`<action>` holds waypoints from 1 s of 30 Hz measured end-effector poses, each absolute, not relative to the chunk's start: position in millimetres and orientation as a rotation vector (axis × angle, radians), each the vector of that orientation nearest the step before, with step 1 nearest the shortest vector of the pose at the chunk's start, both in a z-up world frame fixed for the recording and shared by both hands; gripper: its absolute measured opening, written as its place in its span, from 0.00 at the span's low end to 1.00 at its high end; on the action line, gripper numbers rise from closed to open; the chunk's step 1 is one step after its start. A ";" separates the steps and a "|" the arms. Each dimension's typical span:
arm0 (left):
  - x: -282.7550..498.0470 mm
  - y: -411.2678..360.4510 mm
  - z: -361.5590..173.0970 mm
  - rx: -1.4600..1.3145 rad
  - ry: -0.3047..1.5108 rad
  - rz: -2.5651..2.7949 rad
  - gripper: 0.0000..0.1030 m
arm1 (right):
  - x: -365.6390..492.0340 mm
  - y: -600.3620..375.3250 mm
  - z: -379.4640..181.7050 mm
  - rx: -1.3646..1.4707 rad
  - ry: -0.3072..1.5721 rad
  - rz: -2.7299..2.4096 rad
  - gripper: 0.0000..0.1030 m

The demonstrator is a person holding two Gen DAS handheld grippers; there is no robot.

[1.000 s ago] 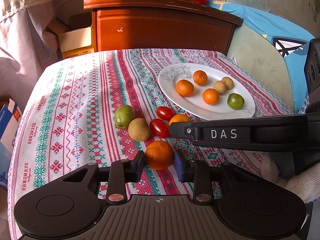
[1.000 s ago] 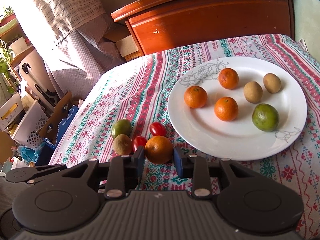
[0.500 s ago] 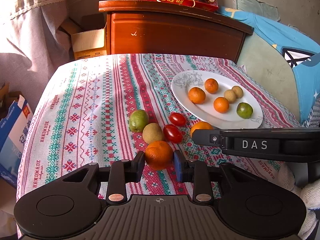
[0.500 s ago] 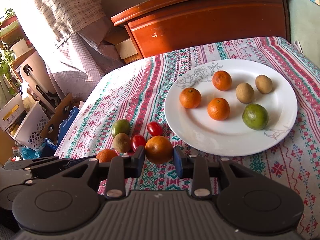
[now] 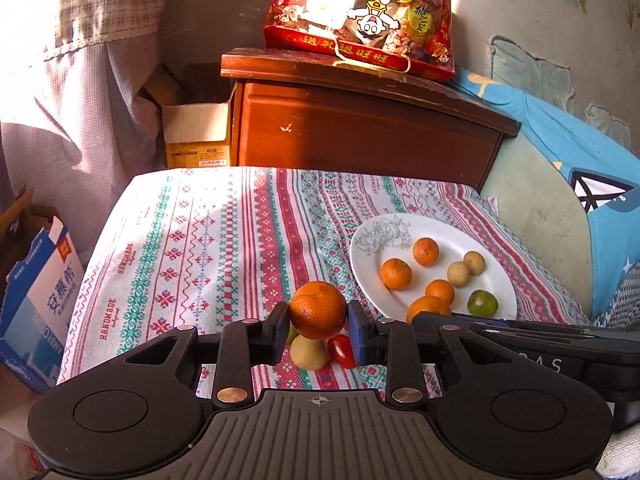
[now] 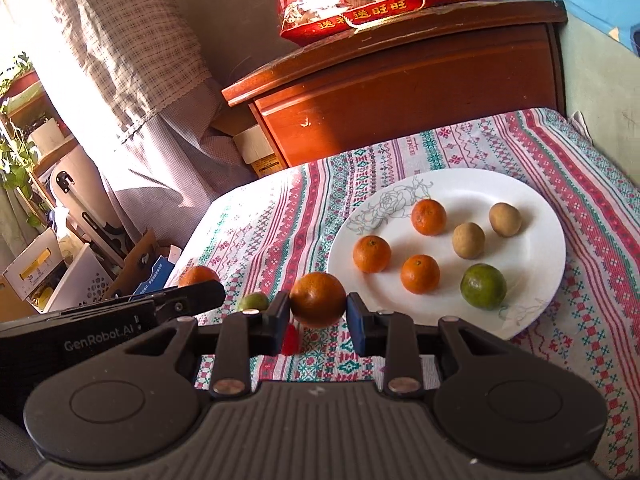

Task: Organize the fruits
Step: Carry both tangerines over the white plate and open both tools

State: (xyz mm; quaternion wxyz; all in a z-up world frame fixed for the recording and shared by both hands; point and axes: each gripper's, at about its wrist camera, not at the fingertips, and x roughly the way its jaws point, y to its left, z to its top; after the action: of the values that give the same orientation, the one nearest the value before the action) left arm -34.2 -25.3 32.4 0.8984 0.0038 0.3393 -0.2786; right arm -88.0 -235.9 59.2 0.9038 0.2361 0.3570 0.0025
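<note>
My left gripper [image 5: 318, 326] is shut on an orange mandarin [image 5: 317, 309] and holds it above the cloth. My right gripper [image 6: 318, 314] is shut on another mandarin [image 6: 318, 299], lifted near the front left rim of the white plate [image 6: 532, 264]. The plate holds three mandarins, two brown fruits and a green citrus [image 6: 483, 286]. Below the left gripper on the cloth lie a brown fruit [image 5: 309, 354] and a red tomato [image 5: 342, 350]. The right gripper's mandarin [image 5: 428, 307] shows in the left wrist view; the left gripper's mandarin [image 6: 199, 276] shows in the right wrist view.
The table has a patterned cloth [image 5: 208, 248]. A green fruit [image 6: 253, 302] and a tomato [image 6: 290, 338] lie on it. A wooden cabinet [image 5: 360, 128] with a red gift bag [image 5: 360, 12] stands behind. Boxes [image 5: 36, 292] sit left of the table.
Both grippers have risen with their mandarins, well off the cloth. The loose fruits on the cloth now sit below and behind the fingers.
</note>
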 end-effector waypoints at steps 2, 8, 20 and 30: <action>-30.2 -27.5 39.5 -0.016 0.701 -0.585 0.27 | -86.9 -245.2 68.1 0.487 0.719 -0.007 0.30; -17.8 -43.7 56.3 -0.011 0.674 -0.615 0.28 | -80.7 -274.1 83.4 0.504 0.676 -0.051 0.30; 19.0 -94.3 59.8 0.042 0.667 -0.701 0.28 | -55.3 -318.2 65.6 0.509 0.696 -0.140 0.30; 43.3 -131.4 32.6 0.065 0.738 -0.720 0.28 | -37.6 -331.9 41.2 0.535 0.735 -0.158 0.30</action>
State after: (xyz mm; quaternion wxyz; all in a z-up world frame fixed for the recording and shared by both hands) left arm 43.3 -131.4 32.6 0.8696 0.0312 0.3527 -0.3441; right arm -37.6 -331.9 41.2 0.8956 0.2580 0.3544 -0.0762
